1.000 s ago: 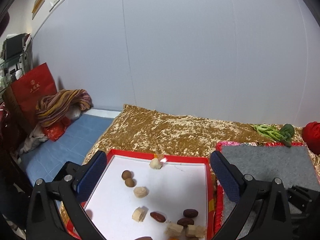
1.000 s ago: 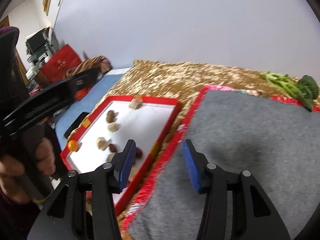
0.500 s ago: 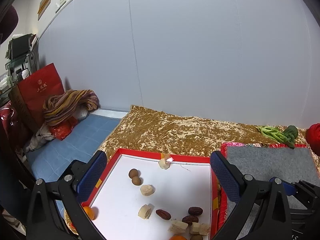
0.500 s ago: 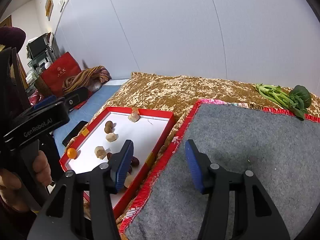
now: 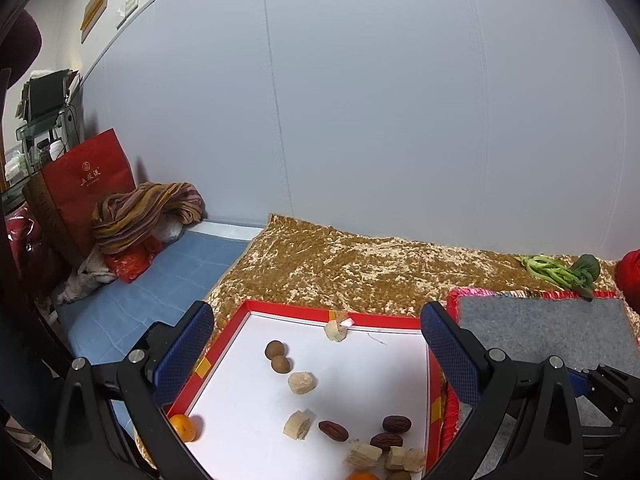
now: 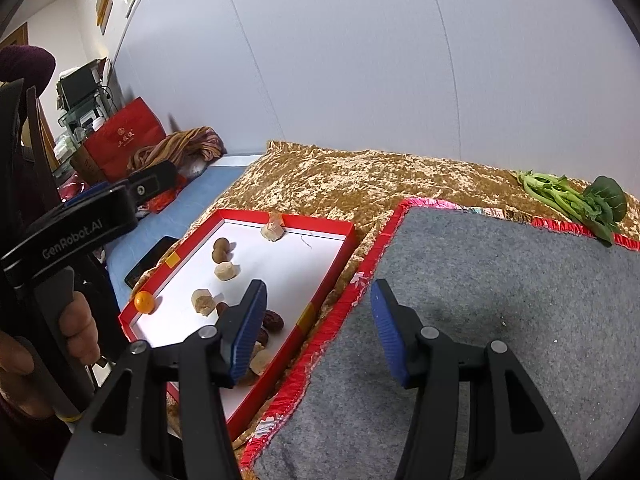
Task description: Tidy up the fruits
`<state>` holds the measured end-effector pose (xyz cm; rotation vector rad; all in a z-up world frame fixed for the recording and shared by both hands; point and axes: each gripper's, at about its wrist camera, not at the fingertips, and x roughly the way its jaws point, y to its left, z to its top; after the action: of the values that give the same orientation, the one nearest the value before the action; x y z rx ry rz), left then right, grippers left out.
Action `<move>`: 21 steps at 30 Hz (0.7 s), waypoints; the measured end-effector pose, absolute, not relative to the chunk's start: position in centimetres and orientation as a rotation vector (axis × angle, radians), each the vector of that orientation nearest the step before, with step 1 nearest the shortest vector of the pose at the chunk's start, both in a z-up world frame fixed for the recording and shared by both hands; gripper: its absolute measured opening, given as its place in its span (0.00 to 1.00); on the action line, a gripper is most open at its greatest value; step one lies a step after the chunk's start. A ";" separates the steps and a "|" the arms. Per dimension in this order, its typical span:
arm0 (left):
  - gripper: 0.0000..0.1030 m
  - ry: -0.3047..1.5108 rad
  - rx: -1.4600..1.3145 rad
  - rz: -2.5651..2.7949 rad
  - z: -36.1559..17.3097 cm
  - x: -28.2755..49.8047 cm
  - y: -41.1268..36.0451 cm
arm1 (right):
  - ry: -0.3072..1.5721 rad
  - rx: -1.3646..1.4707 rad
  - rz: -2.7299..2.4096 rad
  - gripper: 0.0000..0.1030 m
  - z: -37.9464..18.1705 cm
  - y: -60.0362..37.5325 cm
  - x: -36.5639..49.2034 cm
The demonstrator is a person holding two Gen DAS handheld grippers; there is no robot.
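Hovering pre-pick: left tool (image 5: 316, 354) & right tool (image 6: 316, 330) both spread, empty, over red tray (image 6: 328, 270); next, prob. lower onto a date (image 5: 333, 431).

Matt grey felt mat (image 6: 500, 300), shiny gold crushed-velvet cloth (image 5: 360, 268), smooth white red-rimmed cardboard tray (image 5: 280, 306)

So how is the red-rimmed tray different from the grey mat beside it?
The red-rimmed tray has raised red walls around a smooth white floor; the grey mat lies flat and fuzzy, edged only with a red fringe. The tray holds fruit pieces, such as an orange fruit and dark dates; nothing lies out on the mat, though leafy greens overlap its far edge. Both sit on the gold cloth.
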<state>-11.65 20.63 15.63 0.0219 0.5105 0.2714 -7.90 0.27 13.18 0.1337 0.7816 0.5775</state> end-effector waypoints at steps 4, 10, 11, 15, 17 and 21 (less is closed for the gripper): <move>1.00 0.510 0.025 0.274 15.7 -11.7 20.7 | 0.782 0.135 0.578 0.54 13.2 0.3 -7.9; 1.00 0.514 0.030 0.275 15.6 -11.8 20.9 | 0.767 0.126 0.581 0.54 13.4 0.4 -8.1; 1.00 0.514 0.031 0.275 15.6 -11.8 21.0 | 0.764 0.124 0.580 0.54 13.4 0.4 -8.2; 1.00 0.513 0.031 0.282 15.6 -12.0 21.5 | 0.758 0.121 0.588 0.54 13.5 0.7 -8.2; 1.00 0.509 0.027 0.287 15.7 -12.2 21.7 | 0.757 0.117 0.591 0.54 13.5 1.0 -8.3; 1.00 0.504 0.026 0.293 15.8 -12.3 21.9 | 0.755 0.097 0.598 0.54 13.5 1.6 -8.6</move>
<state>-12.28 21.95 15.75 0.0256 0.5037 0.2928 -8.62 1.63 13.46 0.0970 0.7547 0.5976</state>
